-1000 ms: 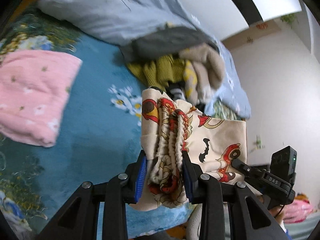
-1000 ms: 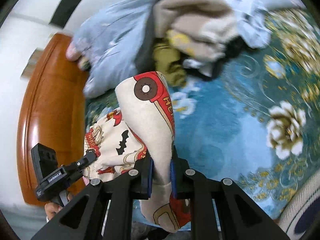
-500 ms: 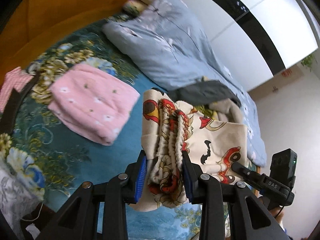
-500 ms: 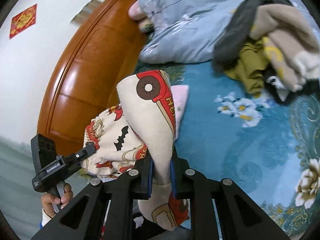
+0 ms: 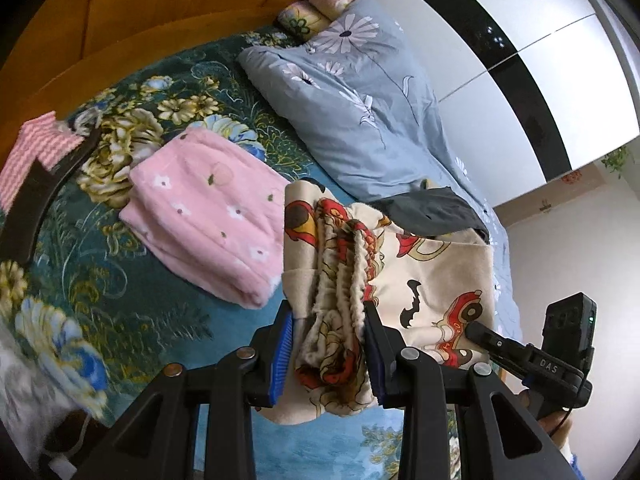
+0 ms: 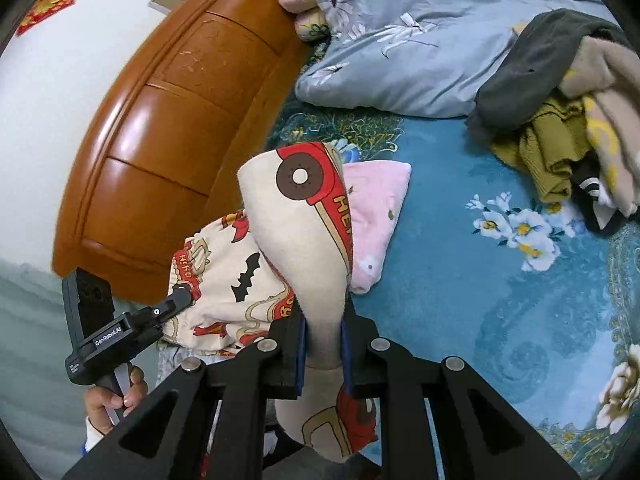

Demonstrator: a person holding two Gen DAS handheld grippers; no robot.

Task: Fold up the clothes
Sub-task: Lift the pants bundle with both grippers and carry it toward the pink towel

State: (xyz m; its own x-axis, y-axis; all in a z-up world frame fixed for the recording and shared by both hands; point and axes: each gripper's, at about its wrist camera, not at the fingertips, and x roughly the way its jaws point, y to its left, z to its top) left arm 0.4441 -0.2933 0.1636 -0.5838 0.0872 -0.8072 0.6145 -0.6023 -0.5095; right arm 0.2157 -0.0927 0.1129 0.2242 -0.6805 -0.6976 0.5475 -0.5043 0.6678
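Note:
A cream garment printed with red cars and black bats (image 5: 432, 280) hangs in the air between both grippers, above the bed. My left gripper (image 5: 328, 344) is shut on its bunched elastic edge. My right gripper (image 6: 323, 344) is shut on a folded edge of the same cream garment (image 6: 296, 216). In the right wrist view the left gripper (image 6: 182, 296) shows at lower left with a hand on its handle. In the left wrist view the right gripper (image 5: 476, 328) shows at lower right, clamped on the cloth.
A folded pink garment (image 5: 208, 212) lies on the floral teal bedspread (image 6: 460, 280). A grey-blue quilt (image 5: 360, 100) lies beyond it. A pile of unfolded clothes (image 6: 568, 120) sits to the right. A wooden headboard (image 6: 168, 120) stands at the bed's end.
Both grippers have swung with the cream garment away from the clothes pile, towards the folded pink garment and the headboard. Their hold on the cloth is unchanged.

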